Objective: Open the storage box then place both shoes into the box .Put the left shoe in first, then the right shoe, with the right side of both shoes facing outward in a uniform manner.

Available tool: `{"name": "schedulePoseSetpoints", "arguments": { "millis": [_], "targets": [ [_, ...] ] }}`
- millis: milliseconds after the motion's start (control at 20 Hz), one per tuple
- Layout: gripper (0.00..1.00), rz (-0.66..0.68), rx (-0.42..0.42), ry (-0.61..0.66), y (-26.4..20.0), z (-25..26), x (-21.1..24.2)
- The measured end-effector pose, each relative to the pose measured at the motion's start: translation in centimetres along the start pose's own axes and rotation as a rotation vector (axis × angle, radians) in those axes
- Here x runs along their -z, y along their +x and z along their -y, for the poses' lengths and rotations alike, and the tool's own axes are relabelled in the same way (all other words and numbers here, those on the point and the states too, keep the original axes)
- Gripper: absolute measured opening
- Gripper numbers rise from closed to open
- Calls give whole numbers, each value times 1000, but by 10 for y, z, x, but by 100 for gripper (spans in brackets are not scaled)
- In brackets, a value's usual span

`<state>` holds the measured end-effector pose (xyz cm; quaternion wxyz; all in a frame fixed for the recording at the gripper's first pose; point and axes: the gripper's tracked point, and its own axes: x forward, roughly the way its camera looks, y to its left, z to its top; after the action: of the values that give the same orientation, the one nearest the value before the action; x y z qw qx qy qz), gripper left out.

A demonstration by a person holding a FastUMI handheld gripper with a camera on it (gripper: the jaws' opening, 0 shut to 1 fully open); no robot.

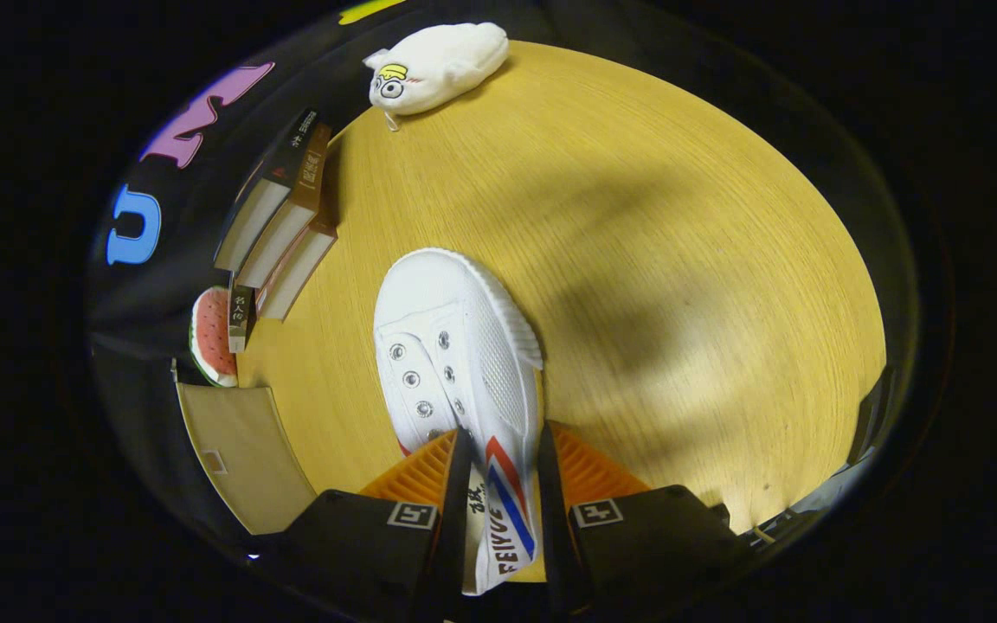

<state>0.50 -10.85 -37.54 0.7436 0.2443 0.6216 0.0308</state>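
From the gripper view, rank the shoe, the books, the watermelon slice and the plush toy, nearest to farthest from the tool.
1. Shoe: its heel end sits between the tool fingers, which press on both sides.
2. Watermelon slice: off to the left, at the table edge.
3. Books: left, just beyond the slice.
4. Plush toy: far end of the table, beyond the shoe's toe.

shoe (455, 363): on table (680, 260), heel between hand-held gripper (498, 510) fingers | books (278, 225): table's left edge | plush toy (434, 67): far edge | box (243, 454): left, near edge
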Motion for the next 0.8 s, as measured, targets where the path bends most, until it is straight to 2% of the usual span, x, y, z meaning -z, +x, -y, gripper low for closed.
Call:
{"name": "schedulePoseSetpoints", "arguments": {
  "millis": [50, 150, 200, 400, 600, 800],
  "targets": [
    [31, 7, -22, 23, 2, -1, -1],
    [18, -17, -67, 98, -2, -3, 4],
    [16, -14, -85, 134, -2, -5, 6],
    [15, -29, -102, 180, -10, -12, 15],
    [14, -5, -86, 86, -34, -36, 25],
    [14, 28, -83, 3, -61, -79, 33]
  ]
}}
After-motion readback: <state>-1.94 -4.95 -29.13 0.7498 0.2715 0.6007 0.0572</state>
